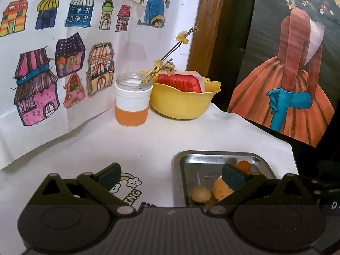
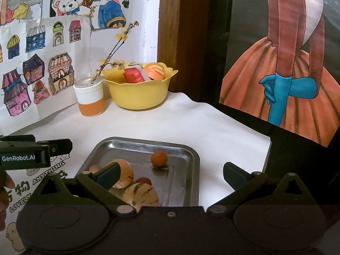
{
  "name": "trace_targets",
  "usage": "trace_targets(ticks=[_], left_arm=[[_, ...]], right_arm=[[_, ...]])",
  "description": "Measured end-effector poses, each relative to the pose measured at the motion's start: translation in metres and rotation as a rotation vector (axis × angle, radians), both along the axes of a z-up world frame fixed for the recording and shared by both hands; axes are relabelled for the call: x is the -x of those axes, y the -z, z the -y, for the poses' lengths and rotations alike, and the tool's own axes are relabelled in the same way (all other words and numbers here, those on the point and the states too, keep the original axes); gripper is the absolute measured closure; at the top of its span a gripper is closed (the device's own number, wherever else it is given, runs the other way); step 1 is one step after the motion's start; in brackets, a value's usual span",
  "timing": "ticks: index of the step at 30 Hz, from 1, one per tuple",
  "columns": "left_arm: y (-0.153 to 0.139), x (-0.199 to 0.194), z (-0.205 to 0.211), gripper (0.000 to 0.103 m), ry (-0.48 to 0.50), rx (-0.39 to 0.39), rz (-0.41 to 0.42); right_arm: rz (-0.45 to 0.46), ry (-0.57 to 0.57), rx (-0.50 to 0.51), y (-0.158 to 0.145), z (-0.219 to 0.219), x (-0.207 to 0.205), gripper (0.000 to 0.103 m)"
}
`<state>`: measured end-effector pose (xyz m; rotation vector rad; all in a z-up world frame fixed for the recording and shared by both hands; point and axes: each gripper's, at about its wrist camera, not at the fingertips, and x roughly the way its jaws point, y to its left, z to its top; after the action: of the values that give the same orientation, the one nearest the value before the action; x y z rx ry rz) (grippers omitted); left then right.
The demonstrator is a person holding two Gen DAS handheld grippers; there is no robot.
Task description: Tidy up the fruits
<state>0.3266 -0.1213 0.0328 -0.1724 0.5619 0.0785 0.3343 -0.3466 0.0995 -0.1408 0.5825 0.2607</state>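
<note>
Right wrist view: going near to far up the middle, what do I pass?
Striped fruit → small red fruit → small orange fruit → far rim of the metal tray → yellow bowl by the wall.

white wall (image 1: pixel 187 10) with house drawings (image 1: pixel 57 48) | brown wooden frame (image 2: pixel 182 31) | white tabletop (image 2: pixel 148 123)
</note>
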Motion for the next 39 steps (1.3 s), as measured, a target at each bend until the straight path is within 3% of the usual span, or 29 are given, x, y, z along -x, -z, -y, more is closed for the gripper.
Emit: trace_targets(ticks=[39], left_arm=[[-0.006,0.043,-0.009,0.0,0.011,-0.028,0.031]], right_arm=[[0.036,-0.031,0.027,-0.011,-0.02,0.049,0.001]])
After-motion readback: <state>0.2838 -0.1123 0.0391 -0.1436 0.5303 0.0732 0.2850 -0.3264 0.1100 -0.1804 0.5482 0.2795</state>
